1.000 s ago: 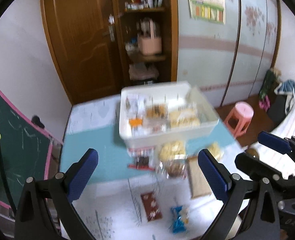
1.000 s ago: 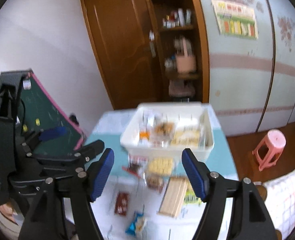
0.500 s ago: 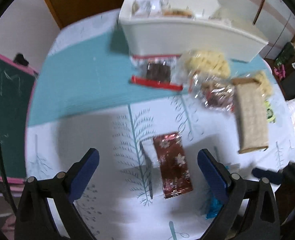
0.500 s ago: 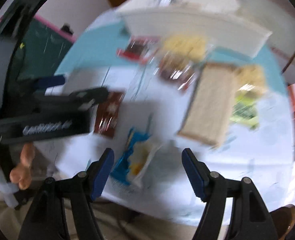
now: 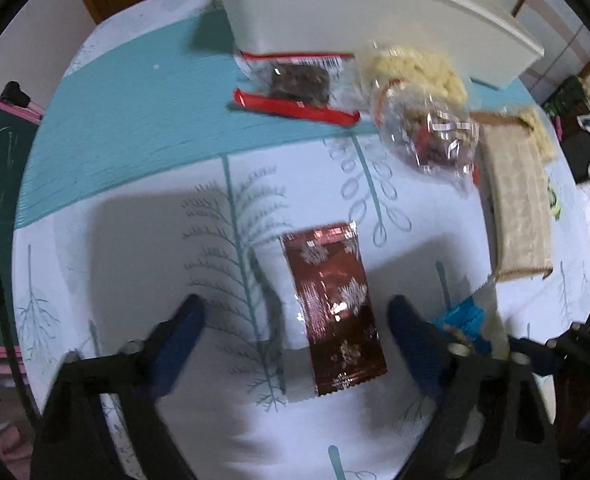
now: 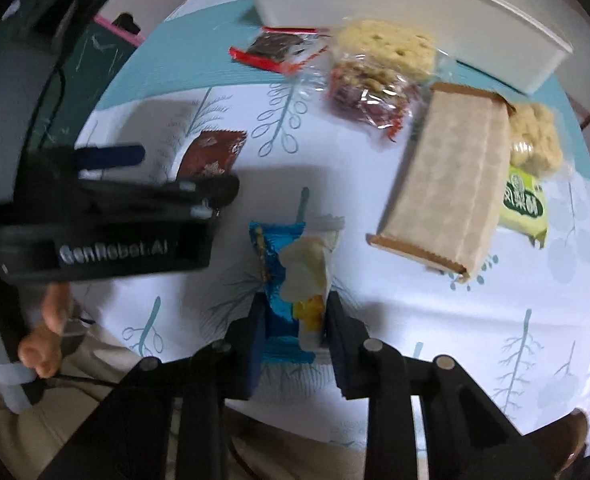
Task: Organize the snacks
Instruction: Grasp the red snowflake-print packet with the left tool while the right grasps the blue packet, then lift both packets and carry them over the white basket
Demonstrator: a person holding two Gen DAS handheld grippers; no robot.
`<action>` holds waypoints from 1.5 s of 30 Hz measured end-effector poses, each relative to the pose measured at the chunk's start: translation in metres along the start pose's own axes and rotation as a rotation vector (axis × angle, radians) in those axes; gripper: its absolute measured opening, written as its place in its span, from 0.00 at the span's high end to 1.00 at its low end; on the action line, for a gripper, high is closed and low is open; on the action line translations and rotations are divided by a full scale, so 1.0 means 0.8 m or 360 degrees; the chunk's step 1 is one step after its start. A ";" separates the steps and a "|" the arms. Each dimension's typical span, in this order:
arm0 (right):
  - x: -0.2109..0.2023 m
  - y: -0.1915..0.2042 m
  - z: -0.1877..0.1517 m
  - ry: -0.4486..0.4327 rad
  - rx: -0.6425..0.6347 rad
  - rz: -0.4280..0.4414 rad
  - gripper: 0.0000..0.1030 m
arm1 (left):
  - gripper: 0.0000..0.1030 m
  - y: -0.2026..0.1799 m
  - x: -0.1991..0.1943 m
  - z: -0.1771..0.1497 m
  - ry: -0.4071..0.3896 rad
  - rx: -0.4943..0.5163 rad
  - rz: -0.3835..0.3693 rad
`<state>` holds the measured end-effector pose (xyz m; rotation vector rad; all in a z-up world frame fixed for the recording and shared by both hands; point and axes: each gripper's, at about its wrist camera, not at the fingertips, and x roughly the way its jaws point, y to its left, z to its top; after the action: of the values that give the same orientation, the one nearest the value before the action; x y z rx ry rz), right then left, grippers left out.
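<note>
Straddling the brown packet (image 5: 333, 309) lengthwise, your left tongs (image 5: 295, 320) gape; right tongs (image 6: 293, 322) pinch the blue packet (image 6: 285, 280).

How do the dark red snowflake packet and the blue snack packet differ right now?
The dark red snowflake packet lies flat between the wide-open fingers of the left hand-held gripper, untouched; the blue snack packet sits between the right hand-held gripper's nearly closed fingers. The red one is foil-shiny with snowflakes; the blue one shows pale chips. Both lie on the tablecloth.
</note>
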<state>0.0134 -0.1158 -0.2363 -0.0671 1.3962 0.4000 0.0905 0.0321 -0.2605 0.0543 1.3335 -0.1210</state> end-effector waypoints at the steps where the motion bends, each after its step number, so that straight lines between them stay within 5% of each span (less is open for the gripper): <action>1: -0.001 -0.001 0.000 -0.0001 0.0003 0.0003 0.74 | 0.23 -0.002 -0.001 -0.002 -0.0028 0.0014 0.0013; 5: -0.003 0.000 -0.003 -0.0007 -0.0005 -0.0004 0.74 | 0.62 -0.020 -0.011 -0.010 -0.0108 0.0090 -0.0006; 6: -0.004 0.001 -0.001 -0.0008 -0.0007 -0.0002 0.74 | 0.65 -0.022 -0.011 -0.011 -0.0112 0.0103 -0.0007; 16: -0.019 -0.025 0.019 -0.0101 0.0029 0.0077 0.77 | 0.70 -0.025 -0.028 -0.014 -0.0120 0.0161 -0.0012; 23: -0.074 -0.061 0.032 -0.0289 0.0114 0.0155 0.78 | 0.70 -0.028 -0.114 0.028 -0.0334 0.0202 0.0038; 32: -0.249 -0.096 0.113 -0.0888 0.0158 0.0071 0.78 | 0.70 -0.054 -0.287 0.125 -0.0845 0.0244 0.0052; 38: -0.332 -0.109 0.176 -0.1177 0.0162 0.0015 0.78 | 0.70 -0.088 -0.338 0.199 -0.1029 0.0302 0.0202; 45: -0.324 -0.146 0.248 -0.1156 0.0246 -0.0007 0.77 | 0.70 -0.105 -0.270 0.291 -0.0837 0.0250 0.0264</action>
<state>0.2064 -0.2298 0.0284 0.1873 0.7043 0.2697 0.2552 -0.0645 0.0065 0.2488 0.7888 -0.0904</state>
